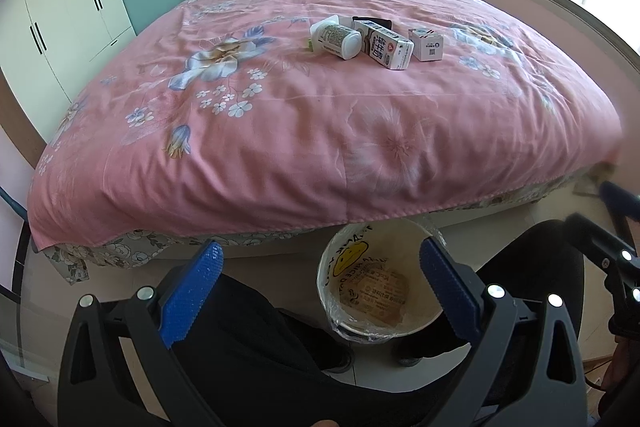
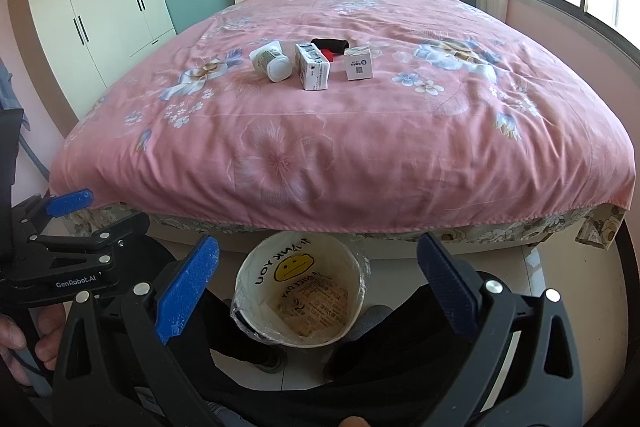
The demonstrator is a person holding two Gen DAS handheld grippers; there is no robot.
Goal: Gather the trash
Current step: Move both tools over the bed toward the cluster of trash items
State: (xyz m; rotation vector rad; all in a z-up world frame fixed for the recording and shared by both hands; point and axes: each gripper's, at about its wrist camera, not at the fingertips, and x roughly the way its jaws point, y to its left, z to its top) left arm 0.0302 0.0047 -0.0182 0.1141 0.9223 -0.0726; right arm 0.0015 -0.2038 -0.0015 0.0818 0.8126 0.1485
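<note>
Pink floral bedding point(image 1: 320, 131) fills the middle of both views, and below its near edge the left gripper point(image 1: 320, 291) and the right gripper point(image 2: 318, 287) are both held wide apart and empty, with the lined waste bin point(image 2: 256, 267) seen between the blue fingers on the floor. Toward 12 o'clock, well apart from both grippers, a white bottle point(image 1: 335, 37), a milk carton point(image 1: 386, 45) and a small box point(image 1: 427, 44) are laid in a row mid-bed, a black object point(image 2: 330, 45) behind them. Open bedspread lies between; a wardrobe point(image 1: 60, 15) stands at 10 o'clock.
</note>
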